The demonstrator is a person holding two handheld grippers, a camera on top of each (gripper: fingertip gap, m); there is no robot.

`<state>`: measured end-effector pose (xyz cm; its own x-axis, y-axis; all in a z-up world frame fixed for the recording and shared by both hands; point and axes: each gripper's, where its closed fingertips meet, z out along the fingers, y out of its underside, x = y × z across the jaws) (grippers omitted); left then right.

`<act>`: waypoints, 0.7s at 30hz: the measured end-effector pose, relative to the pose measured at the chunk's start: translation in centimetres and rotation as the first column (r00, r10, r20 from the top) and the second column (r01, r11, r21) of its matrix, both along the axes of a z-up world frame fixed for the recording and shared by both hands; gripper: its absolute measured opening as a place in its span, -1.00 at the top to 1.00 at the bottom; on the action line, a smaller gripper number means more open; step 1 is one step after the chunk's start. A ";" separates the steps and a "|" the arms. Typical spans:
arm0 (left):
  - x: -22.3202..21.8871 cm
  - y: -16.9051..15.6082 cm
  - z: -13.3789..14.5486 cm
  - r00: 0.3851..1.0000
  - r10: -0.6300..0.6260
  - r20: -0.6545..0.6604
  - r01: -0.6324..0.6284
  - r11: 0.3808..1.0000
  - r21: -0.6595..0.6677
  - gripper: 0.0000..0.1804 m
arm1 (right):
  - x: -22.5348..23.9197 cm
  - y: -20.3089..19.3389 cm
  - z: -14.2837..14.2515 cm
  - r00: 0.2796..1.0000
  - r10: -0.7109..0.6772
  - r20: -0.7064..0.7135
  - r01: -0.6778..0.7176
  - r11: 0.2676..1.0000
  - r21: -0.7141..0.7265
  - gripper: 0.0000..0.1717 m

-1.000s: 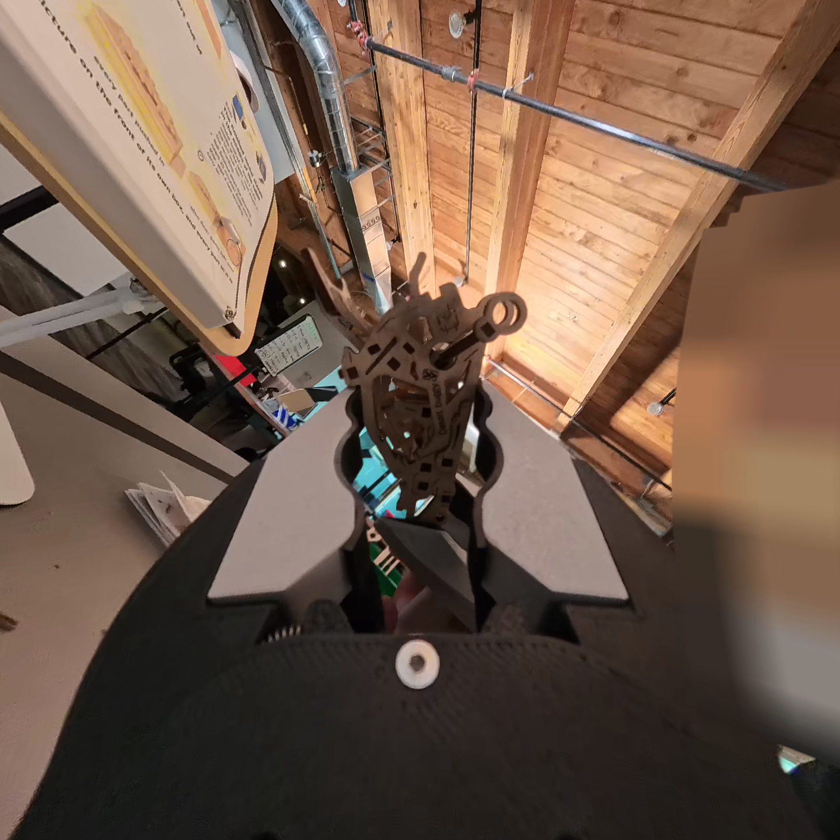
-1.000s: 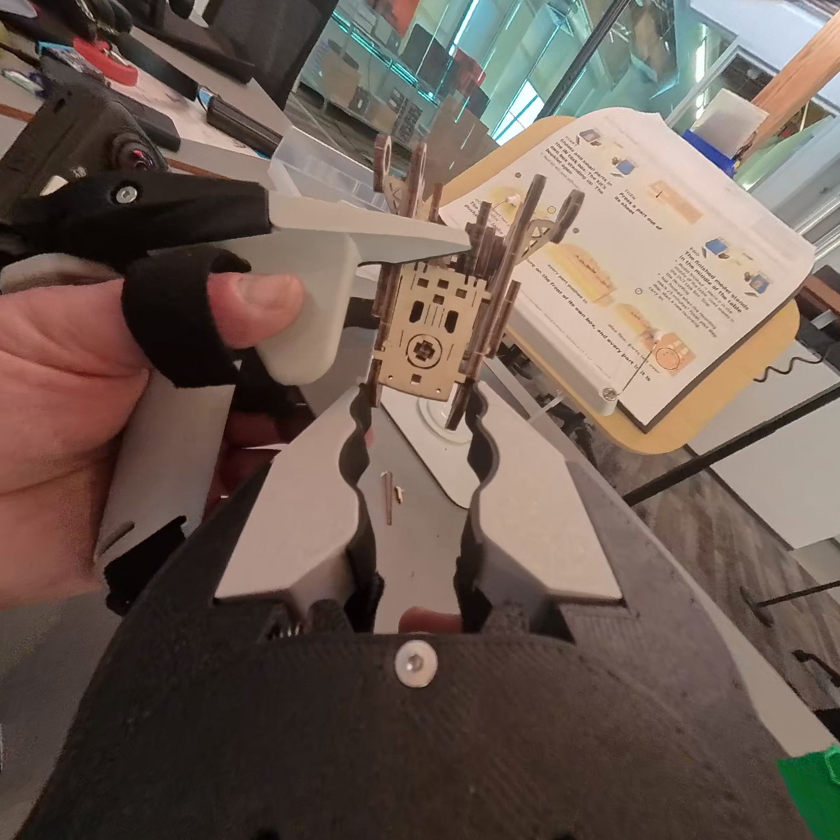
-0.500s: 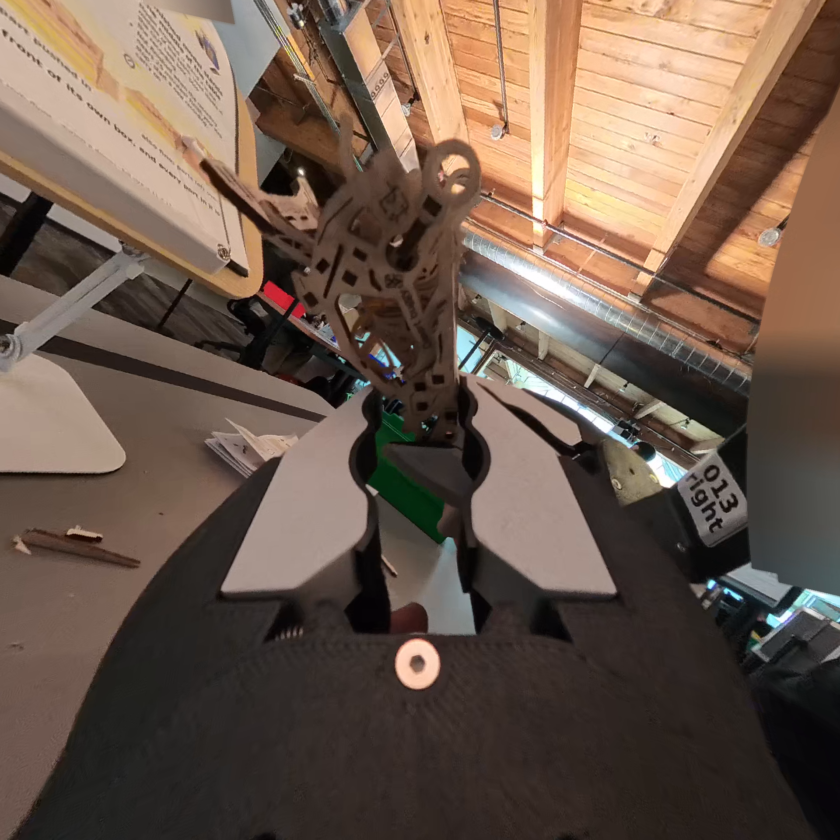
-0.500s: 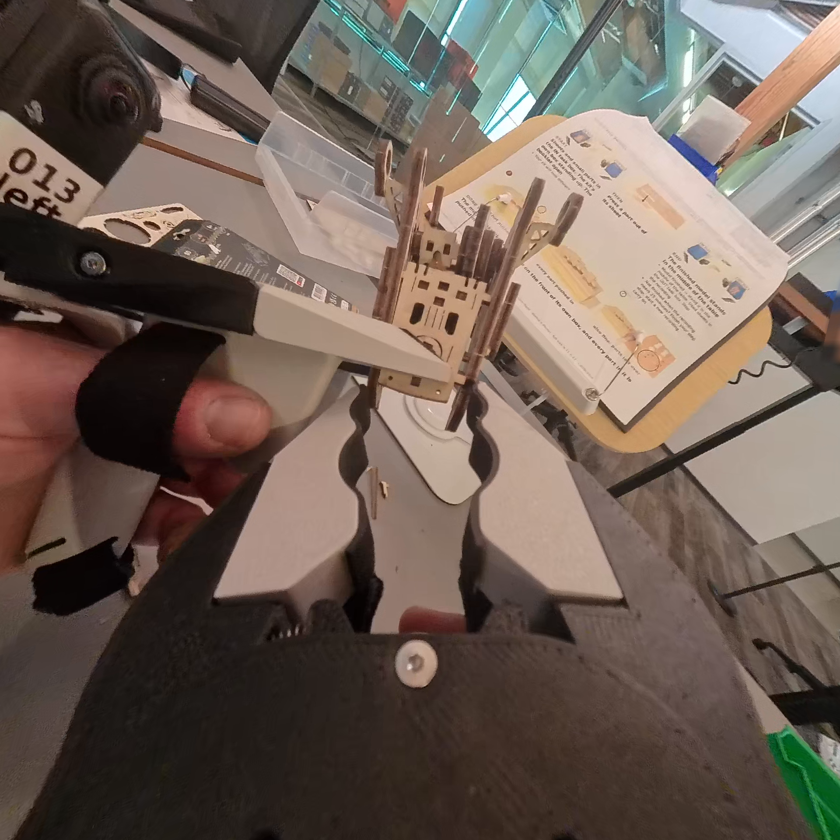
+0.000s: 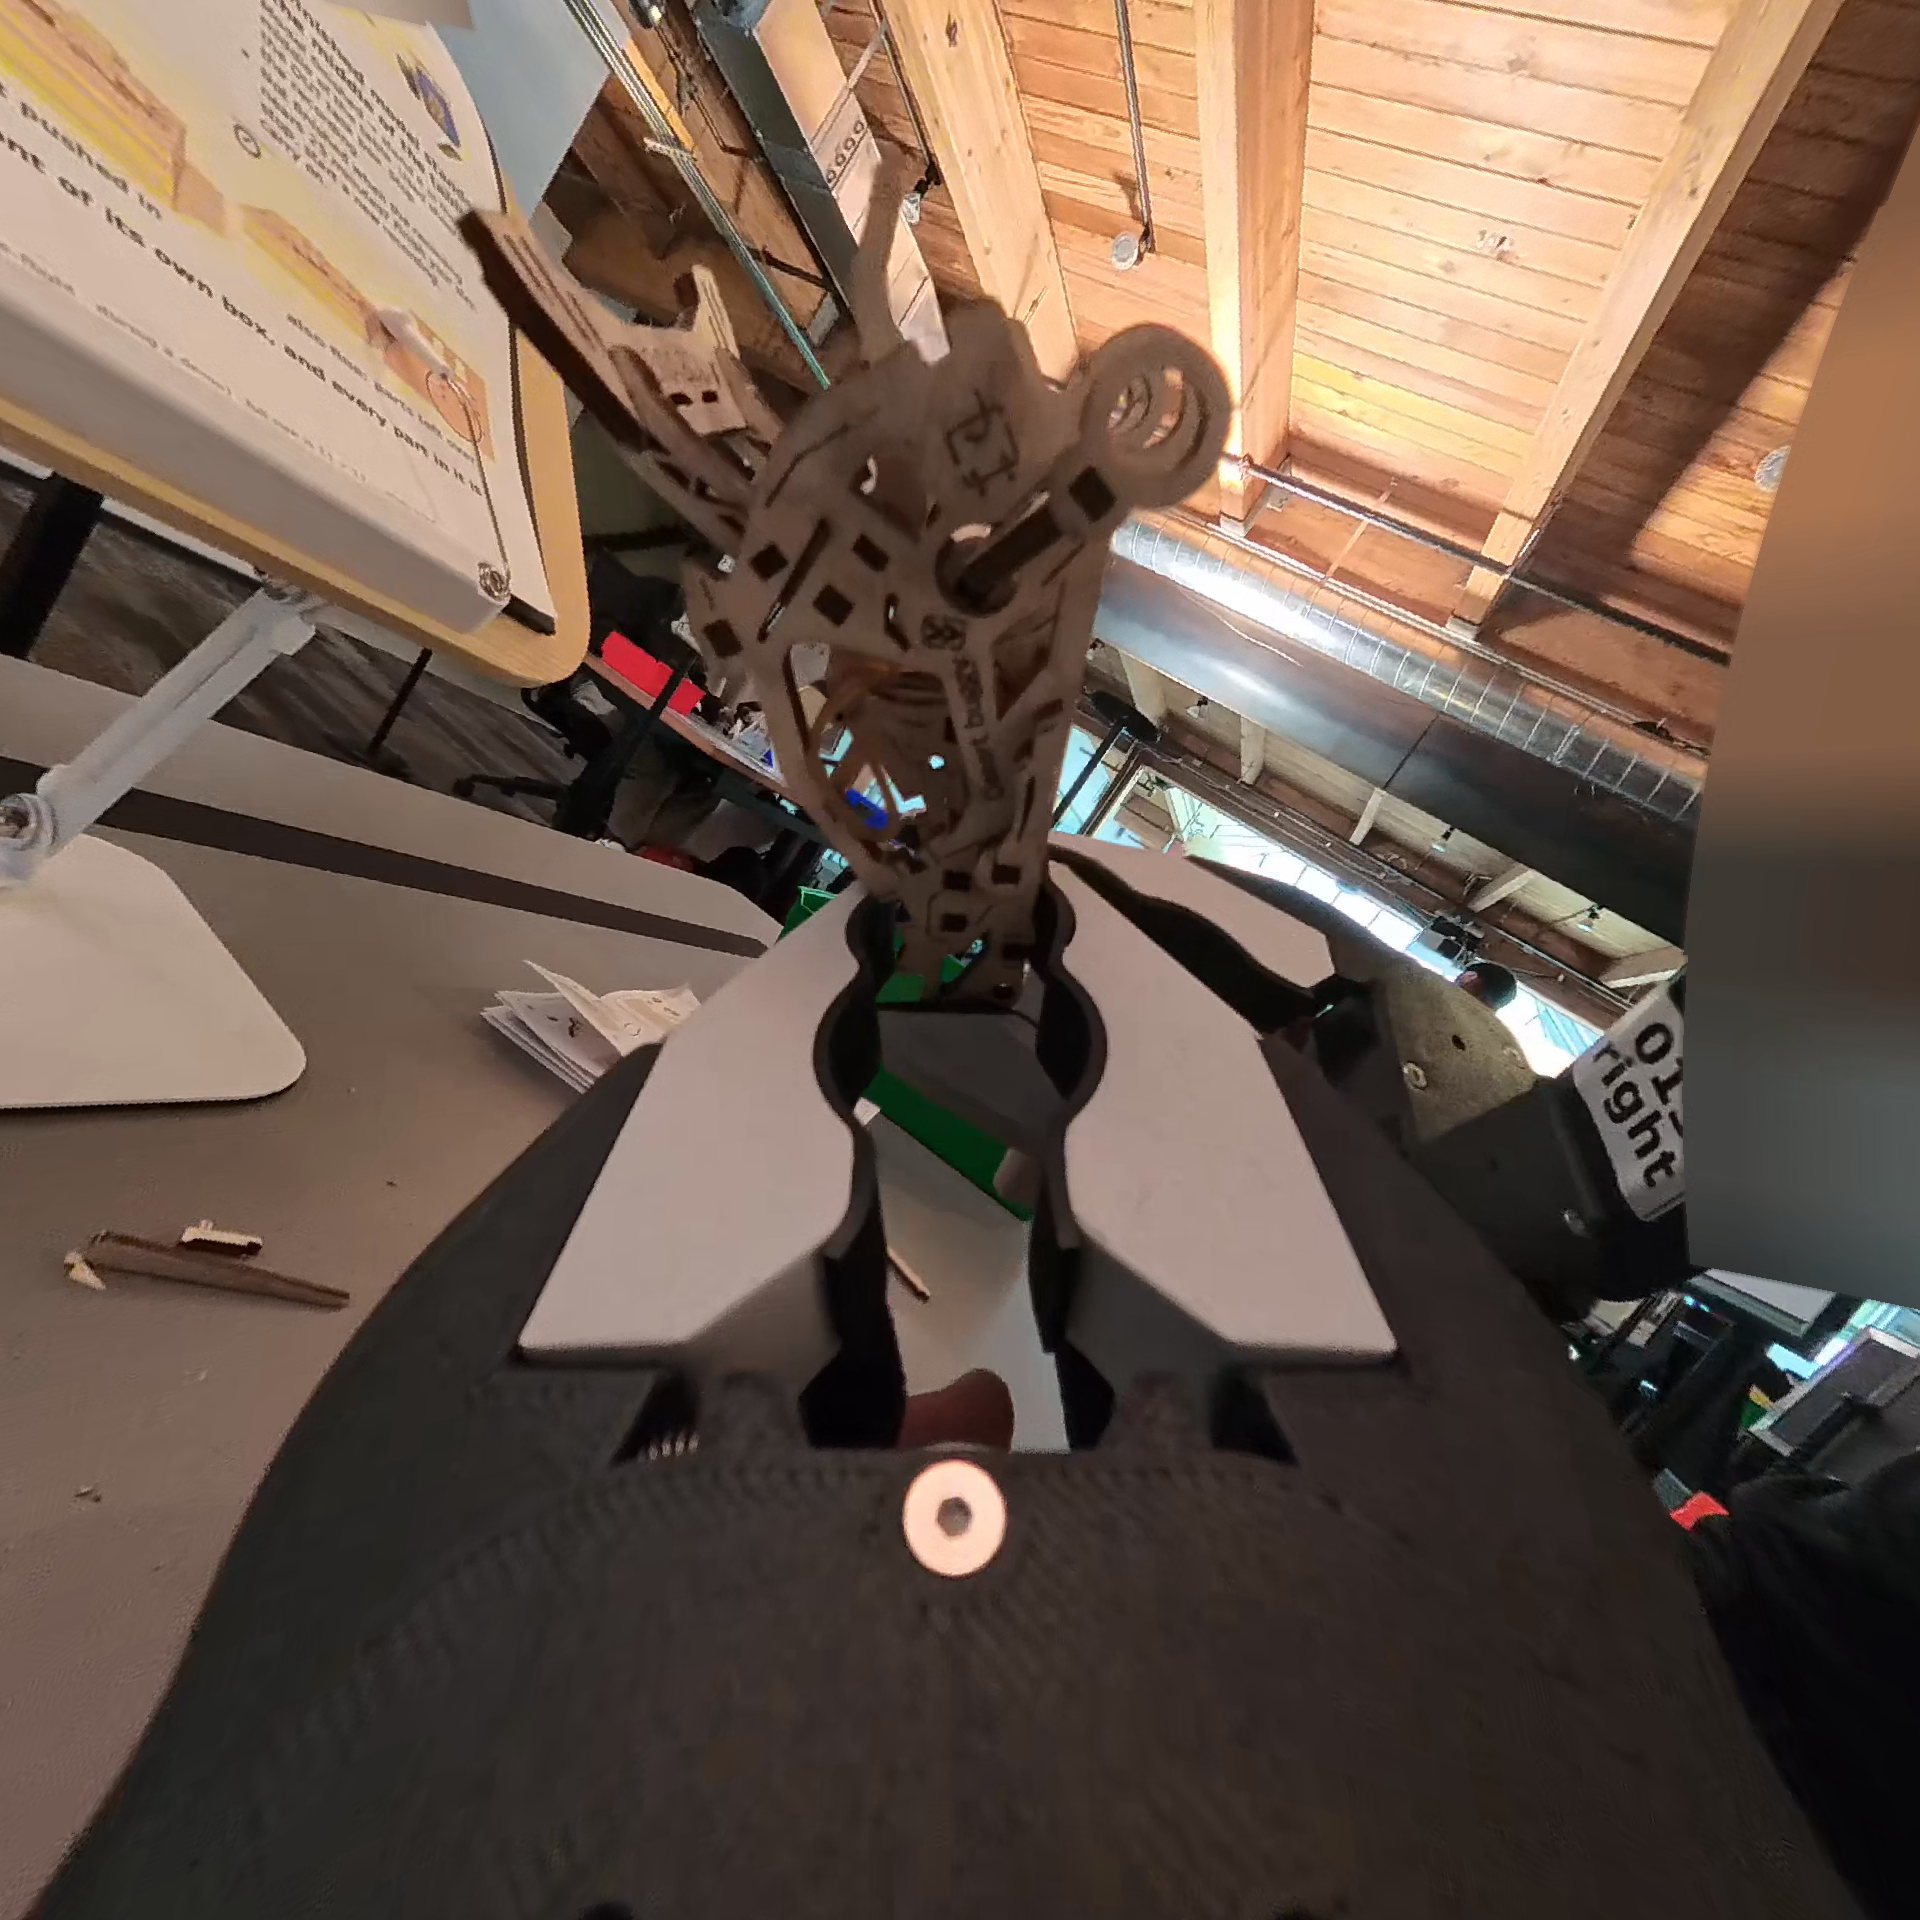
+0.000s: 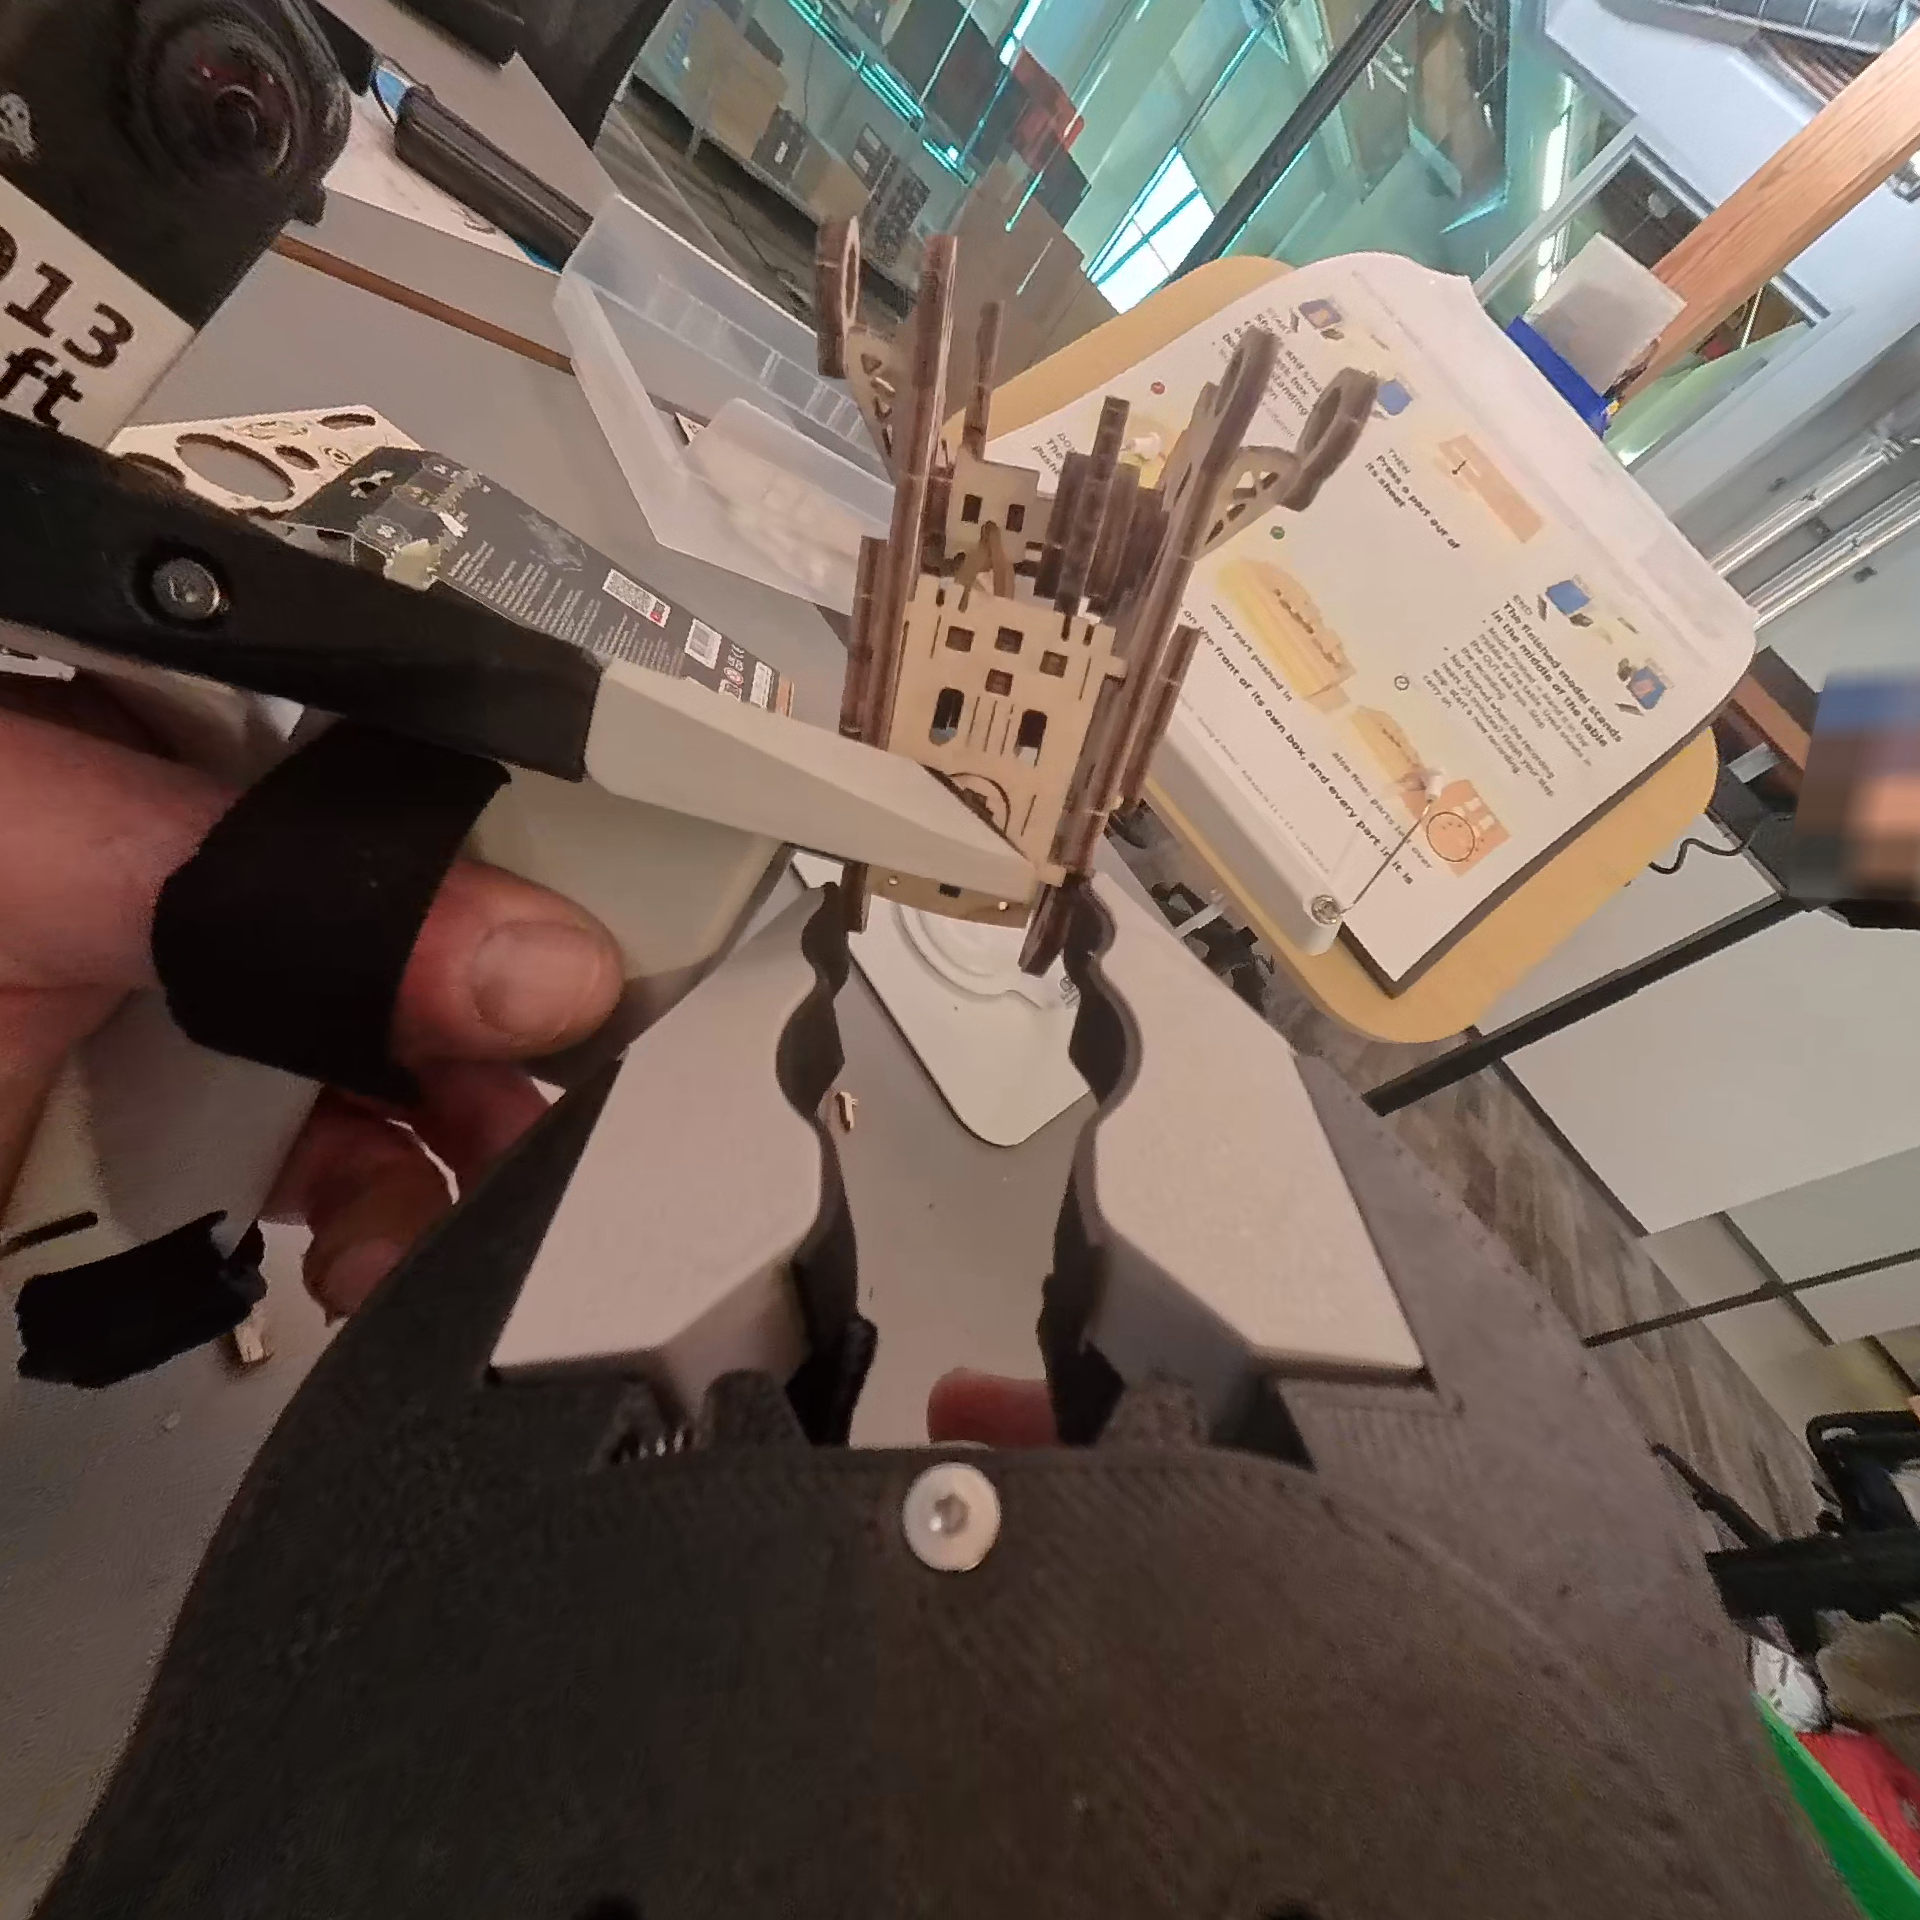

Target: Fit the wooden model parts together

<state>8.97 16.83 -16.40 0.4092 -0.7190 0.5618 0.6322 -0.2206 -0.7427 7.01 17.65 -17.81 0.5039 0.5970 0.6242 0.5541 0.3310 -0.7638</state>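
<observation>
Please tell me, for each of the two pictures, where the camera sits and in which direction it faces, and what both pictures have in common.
Left wrist view: sits on the left gripper, tilted upward toward the plank ceiling; its grey fingers clamp the base of the brown laser-cut wooden model; a fingertip shows behind them.
Right wrist view: sits on the right gripper, facing across the grey table; its fingers grip the model's sides; the person's hand shows at left.
Shared: the model, both grippers, the tilted white instruction board.
</observation>
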 end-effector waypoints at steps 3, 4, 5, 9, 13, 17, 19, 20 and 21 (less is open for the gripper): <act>-0.1 0.1 -0.1 1.000 0.007 -0.019 -0.007 1.000 0.002 0.74 | -0.2 0.1 -0.1 1.000 -0.004 0.014 0.004 1.000 0.010 0.54; -0.2 0.2 -0.1 0.999 0.019 -0.025 -0.019 1.000 0.008 0.74 | -0.3 0.2 -0.1 1.000 -0.004 0.012 0.004 1.000 0.012 0.54; -0.3 0.2 0.0 0.999 0.023 -0.037 -0.022 1.000 0.020 0.74 | -0.4 0.2 0.0 1.000 -0.004 0.013 0.004 1.000 0.018 0.55; -0.6 0.3 -0.2 0.998 0.030 -0.055 -0.029 0.999 0.023 0.74 | -0.6 0.3 -0.1 1.000 -0.006 0.018 0.006 1.000 0.028 0.55; -0.8 0.5 -0.6 0.997 0.037 -0.065 -0.037 0.999 0.006 0.74 | -0.9 0.6 -0.6 0.999 -0.013 0.051 0.011 0.999 0.038 0.56; -1.2 0.7 -0.6 0.996 0.055 -0.072 -0.055 0.998 0.007 0.74 | -1.3 0.6 -0.6 0.997 -0.018 0.070 0.014 0.998 0.055 0.56; -1.3 0.7 -0.7 0.995 0.057 -0.079 -0.057 0.998 0.004 0.74 | -1.4 0.7 -0.6 0.997 -0.020 0.074 0.015 0.998 0.060 0.57; -1.4 0.8 -0.7 0.995 0.063 -0.081 -0.063 0.998 0.005 0.74 | -1.4 0.7 -0.6 0.997 -0.017 0.076 0.013 0.998 0.056 0.57; -1.5 0.8 -0.6 0.995 0.063 -0.075 -0.063 0.998 0.008 0.74 | -1.5 0.7 -0.6 0.997 -0.015 0.074 0.011 0.998 0.057 0.57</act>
